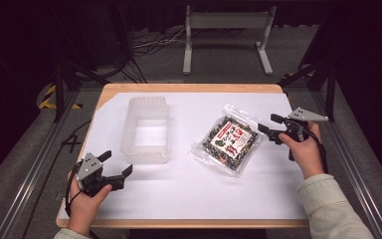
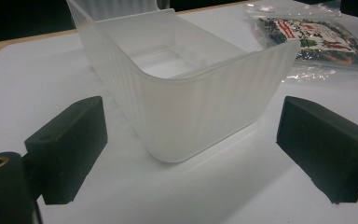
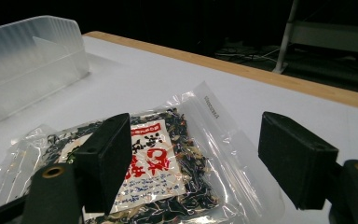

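Right claw (image 1: 269, 124) wide open, empty, beside packet (image 1: 227, 140)

bright lit table, dark surroundings, soft focus.

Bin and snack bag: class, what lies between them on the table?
Nothing: in the high view, bare white sheet separates the bin from the bag; they do not touch.
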`<state>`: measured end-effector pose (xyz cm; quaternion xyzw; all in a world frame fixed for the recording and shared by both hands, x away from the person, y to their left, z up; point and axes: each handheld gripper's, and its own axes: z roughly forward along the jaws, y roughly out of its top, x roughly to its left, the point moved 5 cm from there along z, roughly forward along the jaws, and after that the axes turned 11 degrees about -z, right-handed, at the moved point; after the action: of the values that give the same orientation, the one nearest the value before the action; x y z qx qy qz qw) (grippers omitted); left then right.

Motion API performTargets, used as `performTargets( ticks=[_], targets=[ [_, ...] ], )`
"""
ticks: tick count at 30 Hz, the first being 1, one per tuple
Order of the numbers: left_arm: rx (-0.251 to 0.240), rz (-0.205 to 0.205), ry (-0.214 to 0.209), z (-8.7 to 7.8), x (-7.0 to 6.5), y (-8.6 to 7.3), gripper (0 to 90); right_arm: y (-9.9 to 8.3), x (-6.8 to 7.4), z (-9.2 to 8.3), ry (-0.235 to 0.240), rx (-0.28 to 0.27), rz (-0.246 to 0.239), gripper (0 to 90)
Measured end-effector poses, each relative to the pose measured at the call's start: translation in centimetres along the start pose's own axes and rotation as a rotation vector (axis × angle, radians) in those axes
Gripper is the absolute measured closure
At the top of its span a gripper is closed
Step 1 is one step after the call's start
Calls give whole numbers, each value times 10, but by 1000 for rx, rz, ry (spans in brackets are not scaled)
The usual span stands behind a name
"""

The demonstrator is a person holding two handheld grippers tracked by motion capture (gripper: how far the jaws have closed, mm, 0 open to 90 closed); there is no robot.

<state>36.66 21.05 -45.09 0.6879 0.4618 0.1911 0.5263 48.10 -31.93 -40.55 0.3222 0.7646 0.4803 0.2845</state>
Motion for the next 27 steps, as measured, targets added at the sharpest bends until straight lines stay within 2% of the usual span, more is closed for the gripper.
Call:
performTargets(
  ticks=[2, 4, 10, 13, 17, 21, 26, 27],
  targets=[
    [0, 1, 0, 0, 0, 0, 95, -2, -2, 3, -1, 2, 6, 268],
    [4, 2, -1, 0, 0, 0, 95, -8, -8, 10, -11, 22, 40, 268],
    [6, 0, 1, 2, 0, -1, 94, -11, -19, 16, -27, 28, 72, 268],
    [4, -1, 2, 1, 0, -1, 94, -13, -23, 21, -36, 47, 80, 267],
    [7, -2, -1, 2, -1, -2, 94, -21, -27, 30, -53, 98, 73, 267],
    [-6, -29, -25, 1, -2, 0, 94, -29, -30, 37, -63, 126, 82, 291],
    [-11, -27, -23, 0, -2, 0, 92, -37, -29, 44, -41, 162, 122, 296],
    [-10, -25, -21, 0, -2, 0, 92, -39, -29, 45, -33, 174, 145, 278]
  ],
)
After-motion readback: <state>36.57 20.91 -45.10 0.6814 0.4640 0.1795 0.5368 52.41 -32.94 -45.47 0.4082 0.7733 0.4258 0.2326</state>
